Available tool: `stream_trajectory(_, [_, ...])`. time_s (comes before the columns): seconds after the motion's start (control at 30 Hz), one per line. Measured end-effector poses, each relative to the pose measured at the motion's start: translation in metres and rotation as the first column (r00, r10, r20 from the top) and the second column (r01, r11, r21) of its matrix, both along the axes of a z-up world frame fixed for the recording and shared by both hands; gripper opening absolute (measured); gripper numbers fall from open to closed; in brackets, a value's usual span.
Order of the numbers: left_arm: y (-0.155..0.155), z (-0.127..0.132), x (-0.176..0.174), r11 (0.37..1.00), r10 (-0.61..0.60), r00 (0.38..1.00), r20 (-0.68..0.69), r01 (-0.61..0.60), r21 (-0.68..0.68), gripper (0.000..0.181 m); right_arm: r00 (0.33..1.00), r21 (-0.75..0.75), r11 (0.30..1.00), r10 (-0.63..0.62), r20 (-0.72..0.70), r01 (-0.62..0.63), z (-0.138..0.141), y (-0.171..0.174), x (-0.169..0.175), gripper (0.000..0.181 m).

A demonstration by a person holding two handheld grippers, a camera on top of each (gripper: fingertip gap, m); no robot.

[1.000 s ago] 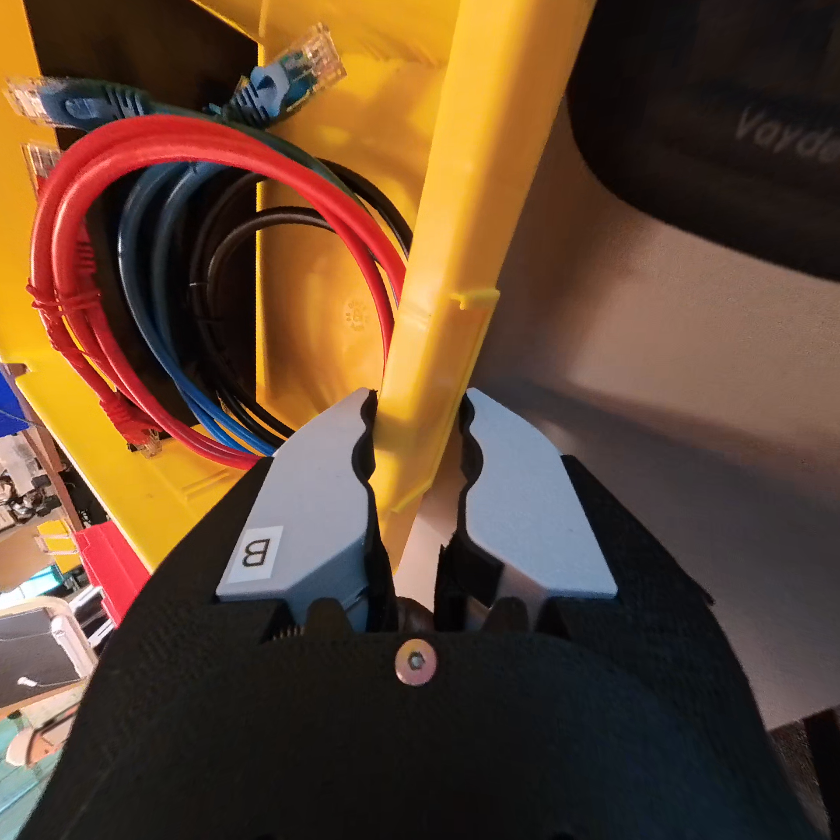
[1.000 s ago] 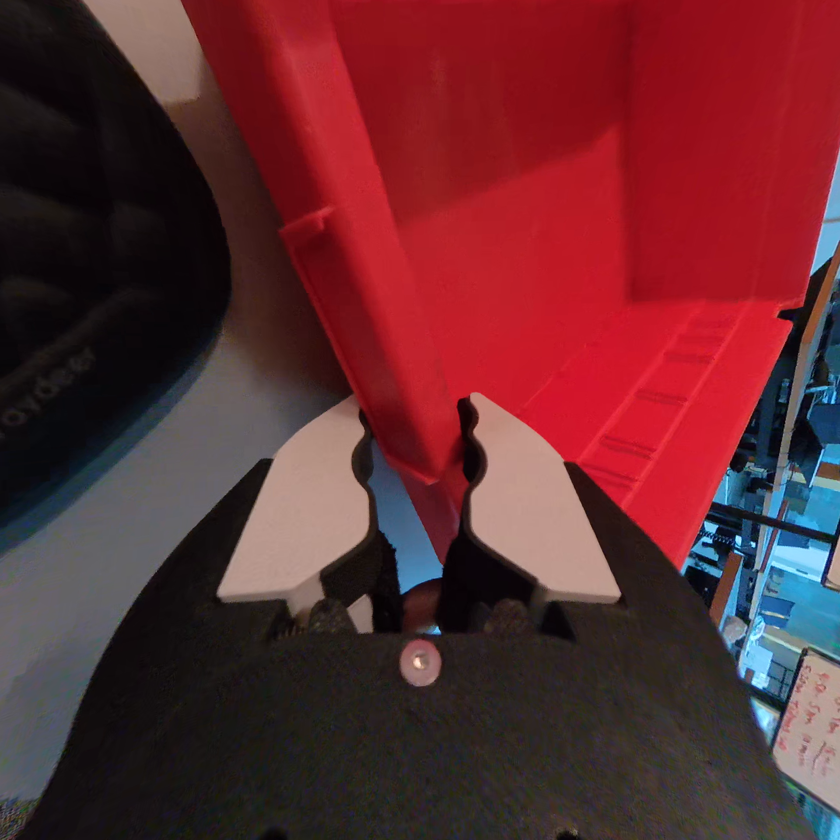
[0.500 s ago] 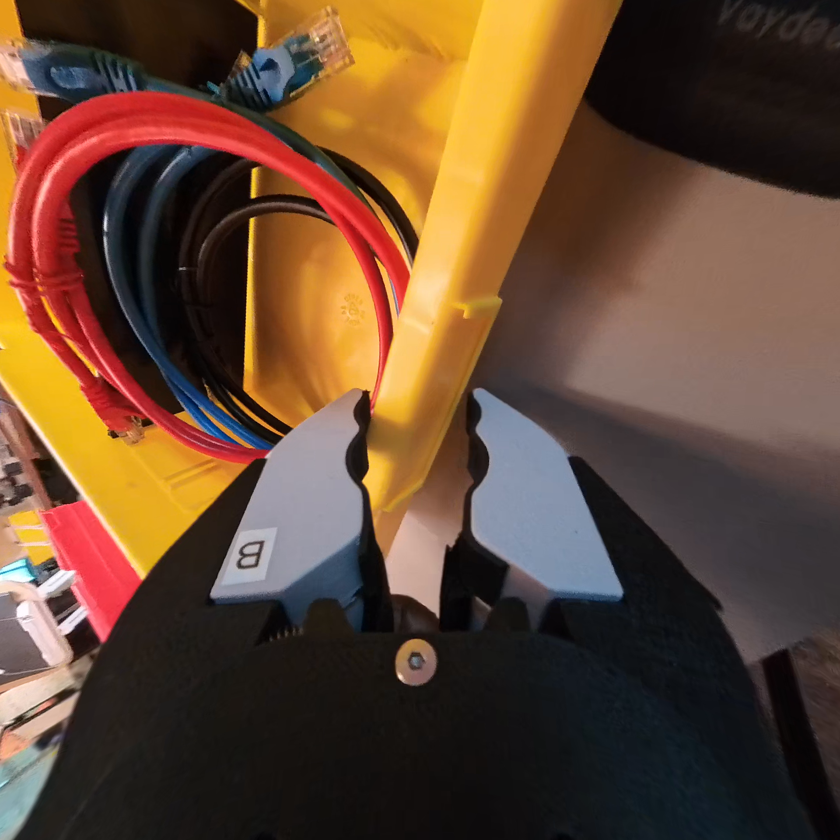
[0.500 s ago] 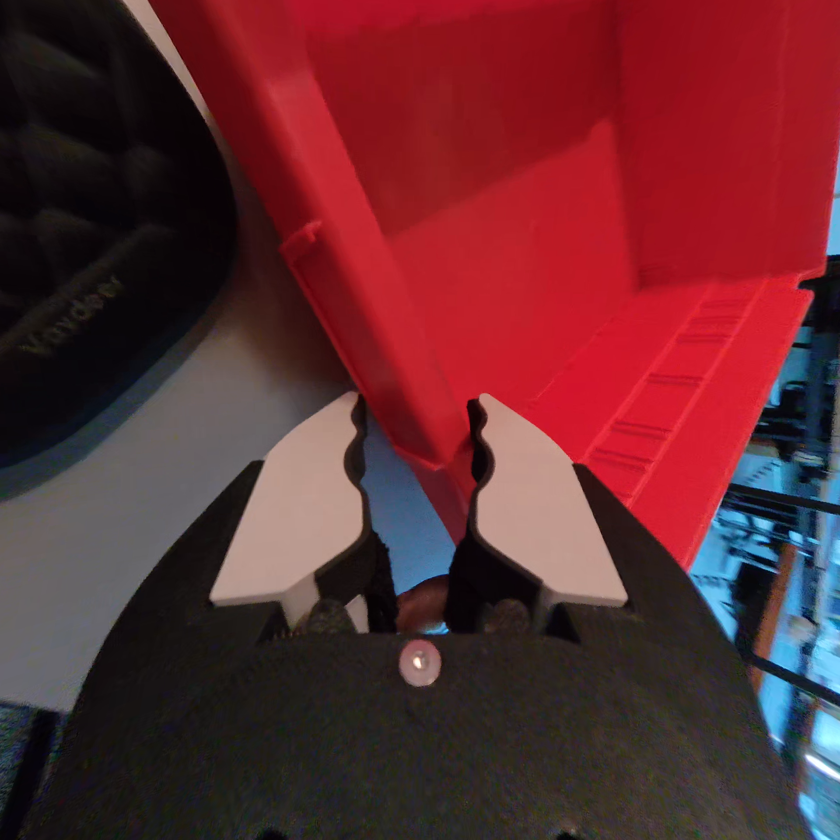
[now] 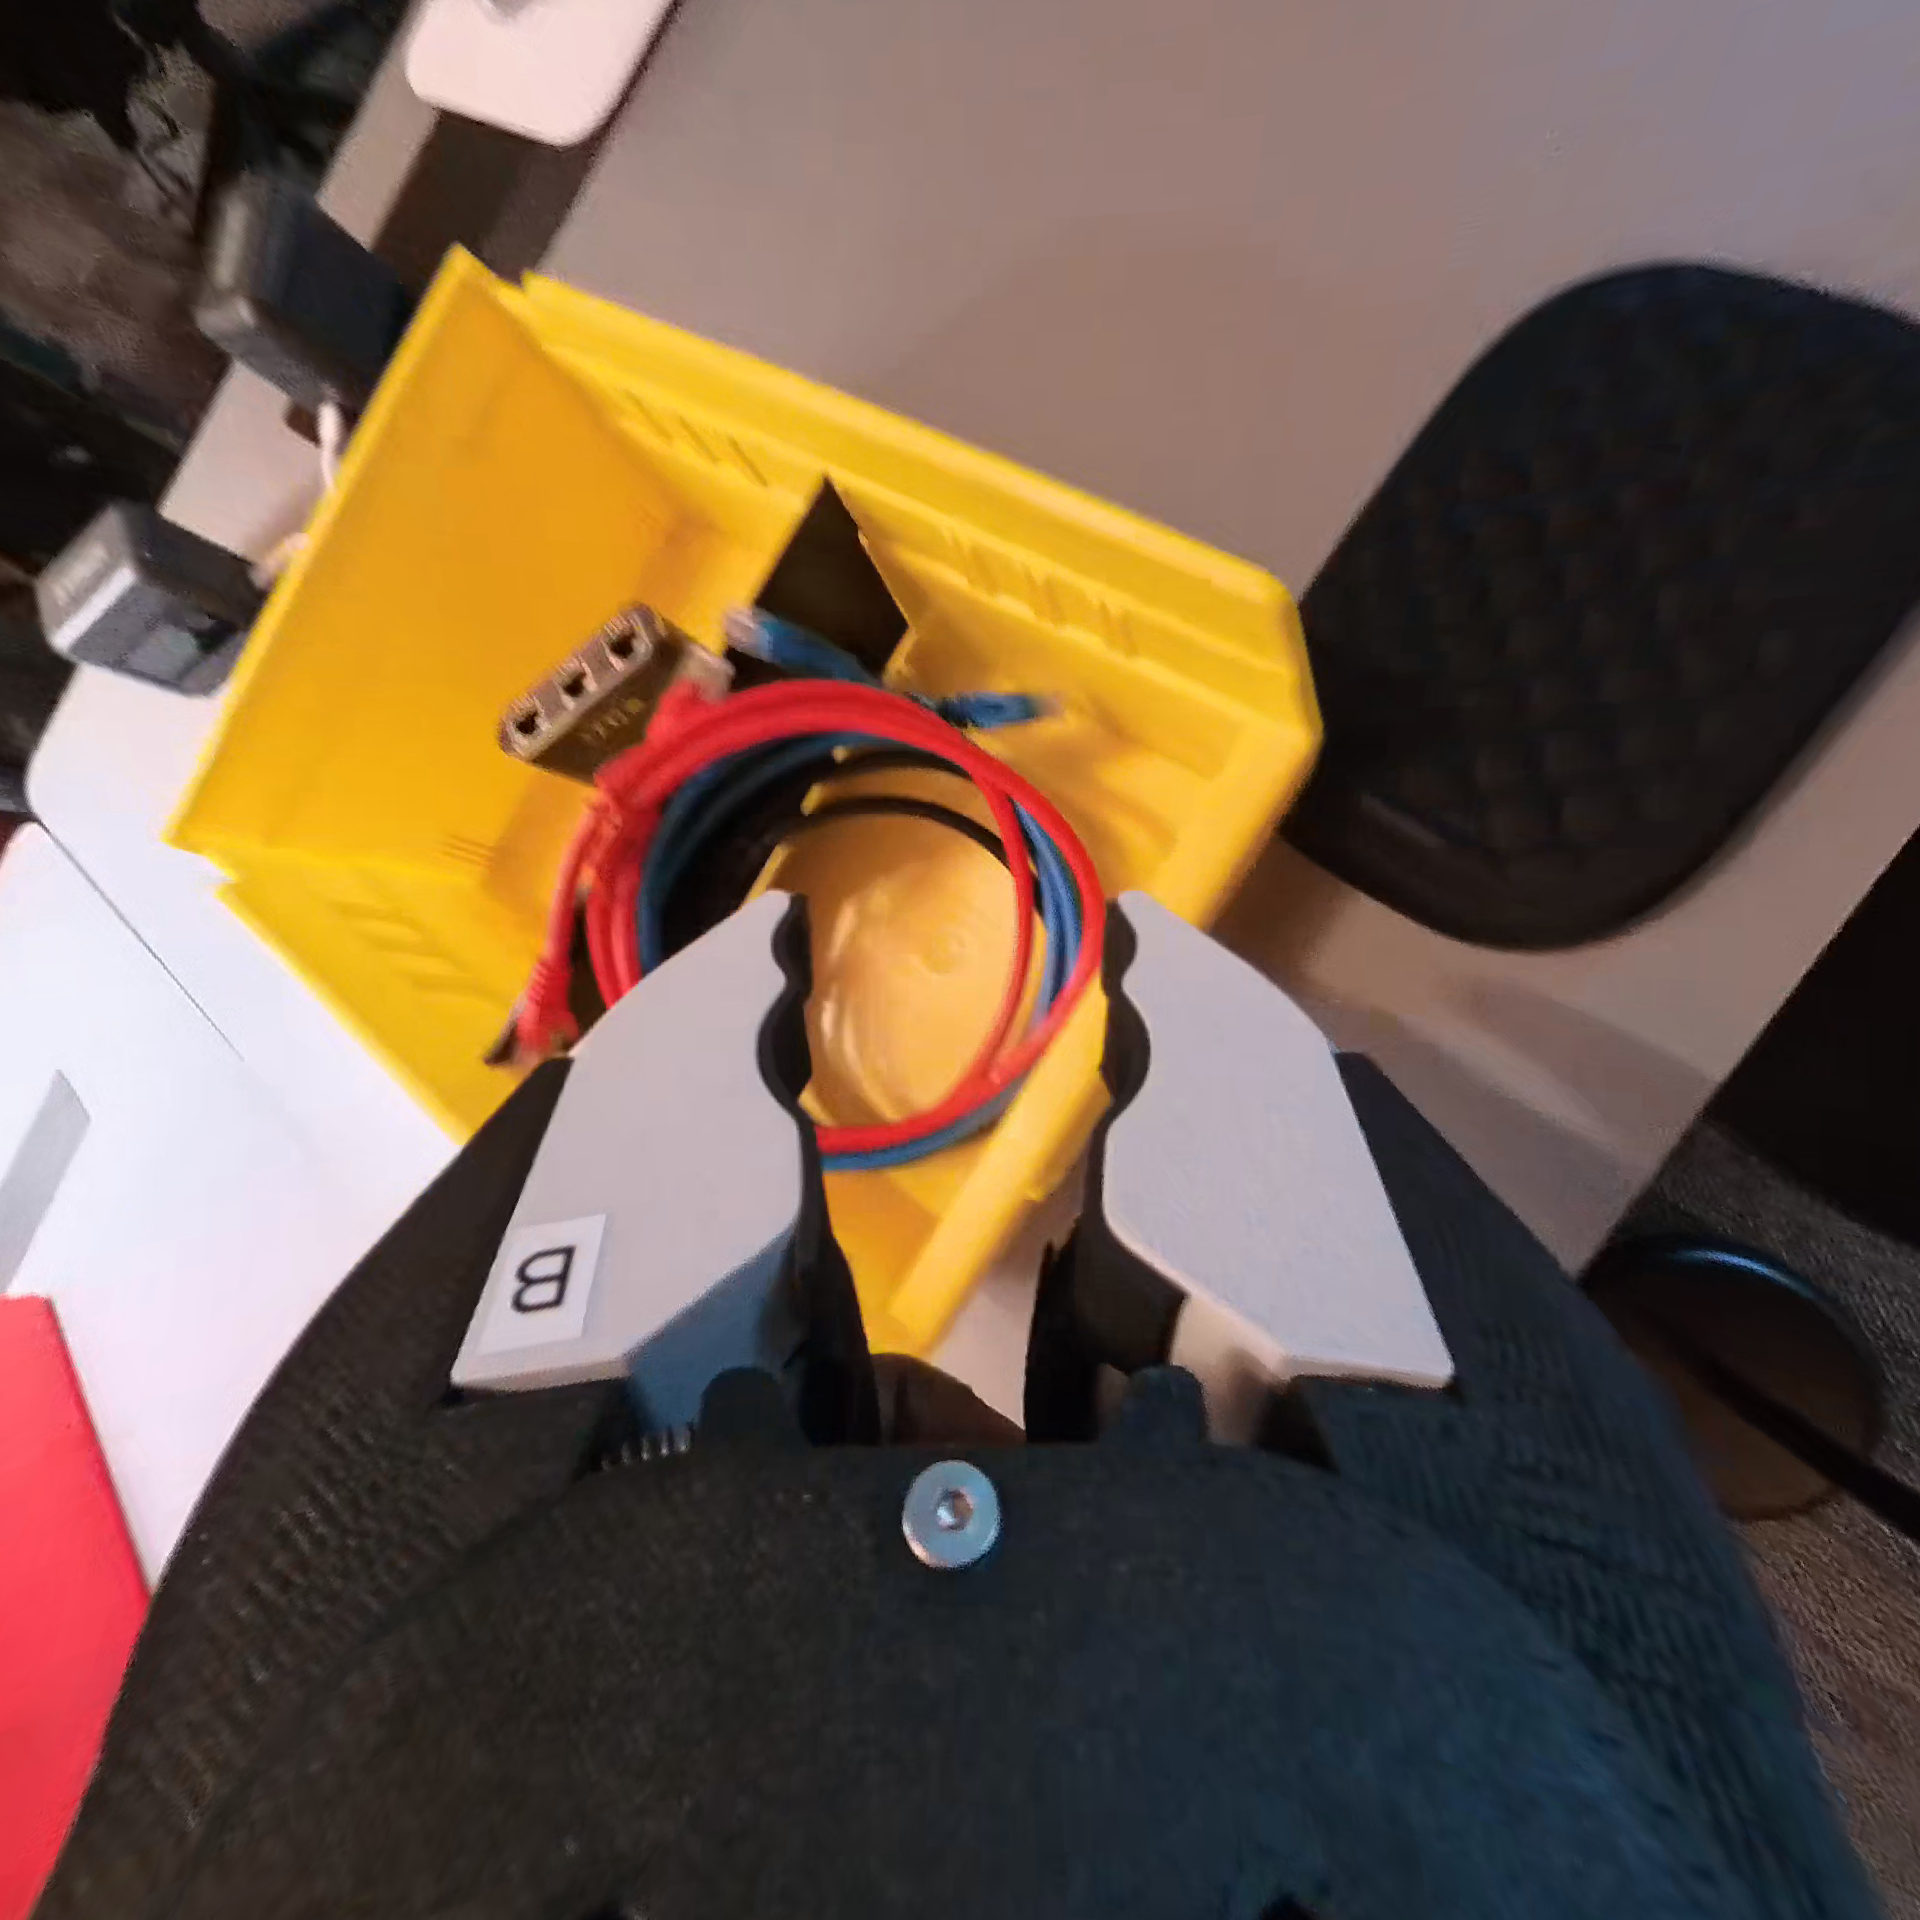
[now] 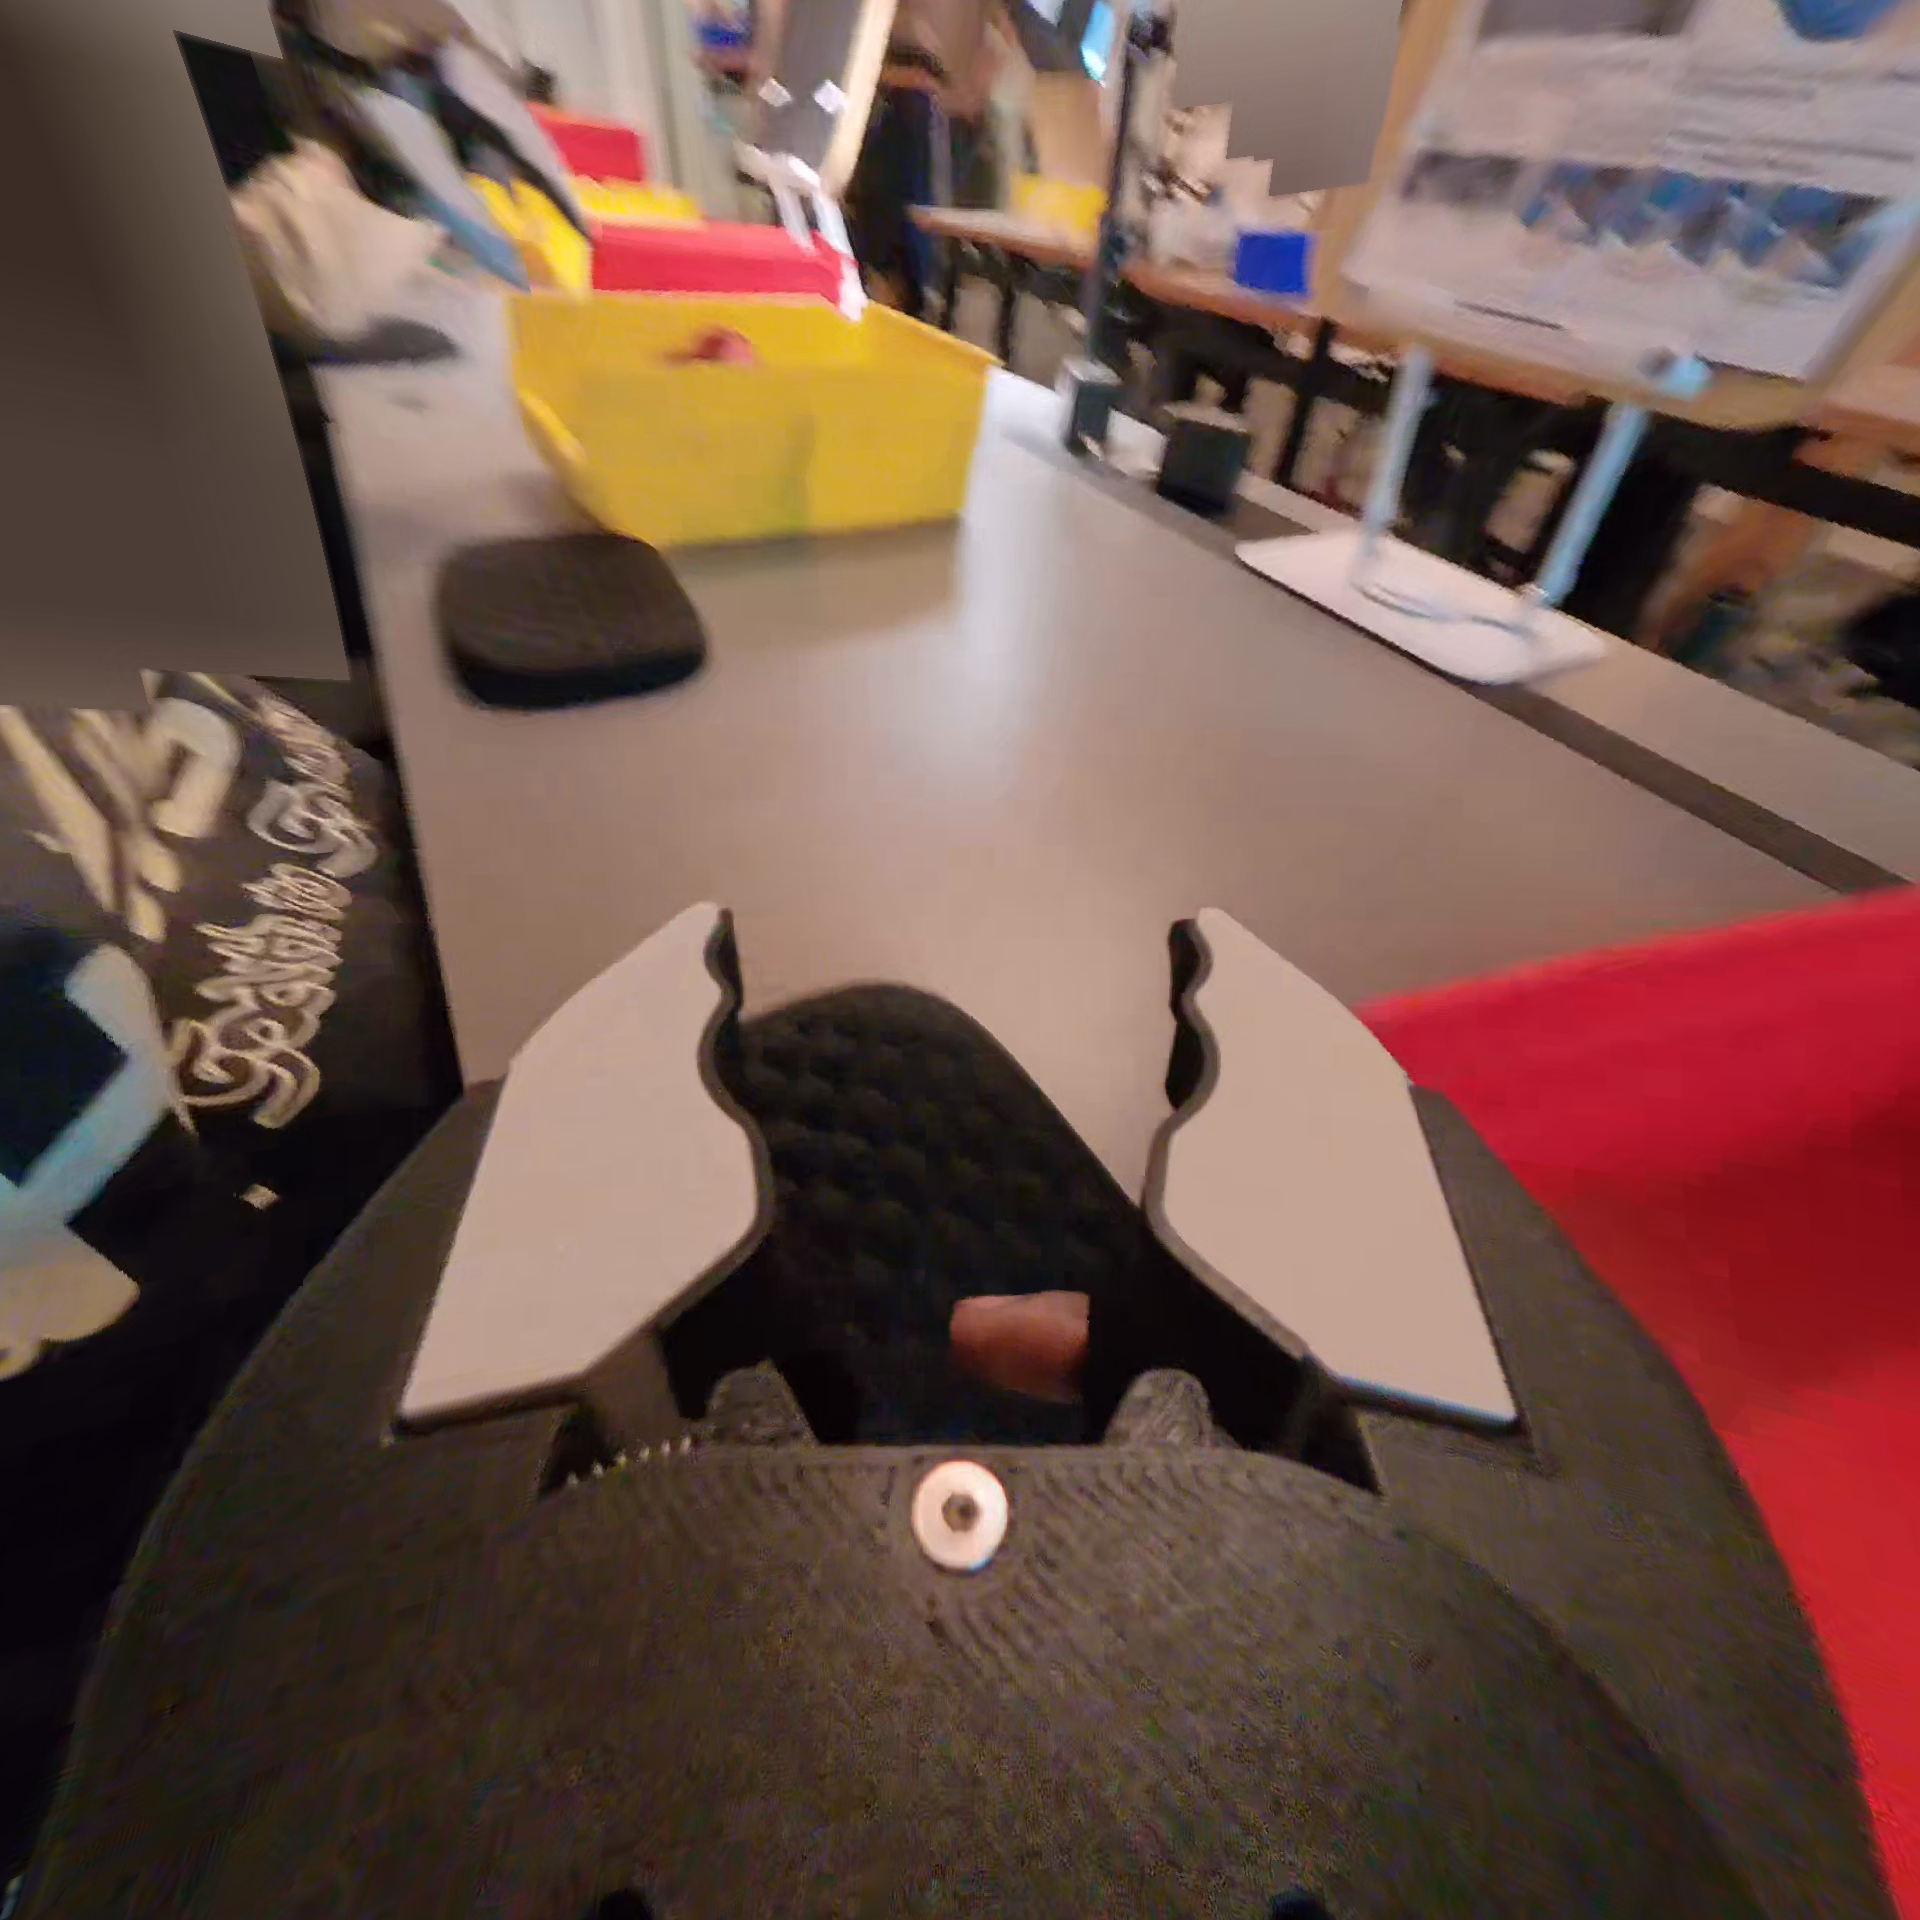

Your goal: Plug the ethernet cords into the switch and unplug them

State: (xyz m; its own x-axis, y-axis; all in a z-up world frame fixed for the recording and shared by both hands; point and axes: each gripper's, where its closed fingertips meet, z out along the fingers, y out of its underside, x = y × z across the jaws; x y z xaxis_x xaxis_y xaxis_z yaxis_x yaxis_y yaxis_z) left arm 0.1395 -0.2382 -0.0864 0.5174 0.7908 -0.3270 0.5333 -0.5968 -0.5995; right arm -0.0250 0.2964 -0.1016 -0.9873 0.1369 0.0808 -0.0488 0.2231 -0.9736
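The left tongs (image 5: 951, 925) are released, fingers spread with nothing between them, poised above the near corner of a yellow bin (image 5: 436, 644) that sits on the grey counter (image 5: 1039, 208). Inside the bin lies the switch (image 5: 587, 707), a small dark box with a row of ports facing up, toward the bin's middle. Beside and partly over it are the coiled cords: a red cord (image 5: 997, 831), a blue cord (image 5: 1060, 914) and a black cord (image 5: 894, 805), looped together, none plugged in. A blue plug (image 5: 997, 709) lies loose near the far wall. A black pad (image 5: 1621, 623) rests on the counter just right of the bin.

The right tongs (image 6: 951, 935) are also released, wide apart and empty, over another black pad (image 6: 894, 1132). A red bin (image 6: 1662, 1143) lies at the right. Farther along the counter (image 6: 1039, 727) stand a yellow bin (image 6: 748, 436) and a black pad (image 6: 571, 613), blurred
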Motion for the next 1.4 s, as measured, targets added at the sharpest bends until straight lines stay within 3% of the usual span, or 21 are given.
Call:
stream_trajectory(0.13, [-0.016, 0.028, -0.048, 1.000, -0.014, 0.999, -0.031, 0.013, -0.017, 0.056, 0.991, -0.072, 0.989, 0.131, 0.019, -0.129, 0.001, -0.043, 0.015, 0.081])
stream_trajectory(0.27, [-0.026, 0.036, -0.102, 0.997, -0.055, 0.999, -0.002, 0.054, -0.061, 0.056, 0.969, -0.139, 0.962, 0.243, 0.036, -0.236, 0.001, -0.079, 0.024, 0.078])
stream_trajectory(0.4, [-0.041, 0.005, -0.139, 0.984, -0.077, 0.981, 0.177, 0.103, -0.144, 0.056, 0.949, -0.162, 0.943, 0.306, 0.076, -0.291, -0.005, -0.099, 0.027, 0.075])
stream_trajectory(0.6, [-0.071, -0.046, -0.170, 0.935, -0.080, 0.926, 0.369, 0.198, -0.295, 0.056, 0.943, -0.220, 0.938, 0.303, 0.139, -0.269, 0.000, -0.096, 0.018, 0.068])
stream_trajectory(0.77, [-0.090, -0.076, -0.179, 0.876, -0.066, 0.871, 0.487, 0.284, -0.390, 0.056, 0.941, -0.227, 0.940, 0.294, 0.168, -0.253, -0.001, -0.095, 0.014, 0.064])
stream_trajectory(0.93, [-0.088, -0.099, -0.182, 0.884, -0.073, 0.836, 0.543, 0.307, -0.353, 0.054, 0.937, -0.191, 0.945, 0.299, 0.182, -0.265, -0.006, -0.099, 0.016, 0.063])
stream_trajectory(1.07, [-0.094, -0.115, -0.173, 0.863, -0.056, 0.789, 0.611, 0.346, -0.367, 0.035, 0.938, -0.164, 0.952, 0.287, 0.196, -0.257, -0.009, -0.101, 0.014, 0.062])
stream_trajectory(1.2, [-0.090, -0.106, -0.178, 0.882, -0.054, 0.819, 0.572, 0.307, -0.357, 0.025, 0.941, -0.127, 0.964, 0.257, 0.223, -0.233, -0.017, -0.103, 0.011, 0.059])
stream_trajectory(1.4, [-0.091, -0.059, -0.183, 0.867, -0.019, 0.914, 0.406, 0.217, -0.448, 0.024, 0.932, -0.068, 0.968, 0.251, 0.260, -0.242, -0.026, -0.107, 0.012, 0.058])
